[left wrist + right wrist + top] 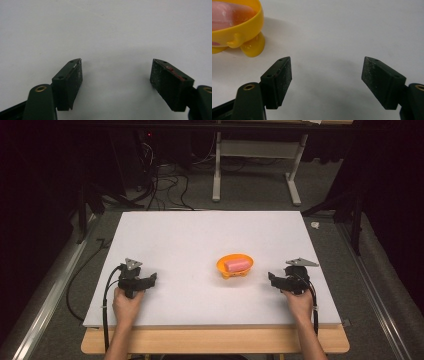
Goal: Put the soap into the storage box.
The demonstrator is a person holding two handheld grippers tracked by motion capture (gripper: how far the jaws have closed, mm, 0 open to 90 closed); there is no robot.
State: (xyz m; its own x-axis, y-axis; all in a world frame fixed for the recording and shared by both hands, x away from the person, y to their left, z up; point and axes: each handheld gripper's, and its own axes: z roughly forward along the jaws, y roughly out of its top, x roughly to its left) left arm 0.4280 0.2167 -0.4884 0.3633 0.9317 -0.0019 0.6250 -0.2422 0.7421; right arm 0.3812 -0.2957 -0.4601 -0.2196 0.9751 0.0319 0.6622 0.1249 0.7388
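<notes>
Meanwhile the orange bowl [235, 265] sat right of the counter's [200, 230] middle, a pink block [236, 264] lying inside it. Just right of it the right gripper [272, 279] stood with jaws wide and empty; well left, the left gripper [151, 278] likewise.

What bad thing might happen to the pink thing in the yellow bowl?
The bowl stands on small feet, so a bump from the nearby right claw might tip or slide it. The pink block lies loose inside and could roll out. The open claw might also catch the bowl's rim instead of the block.
</notes>
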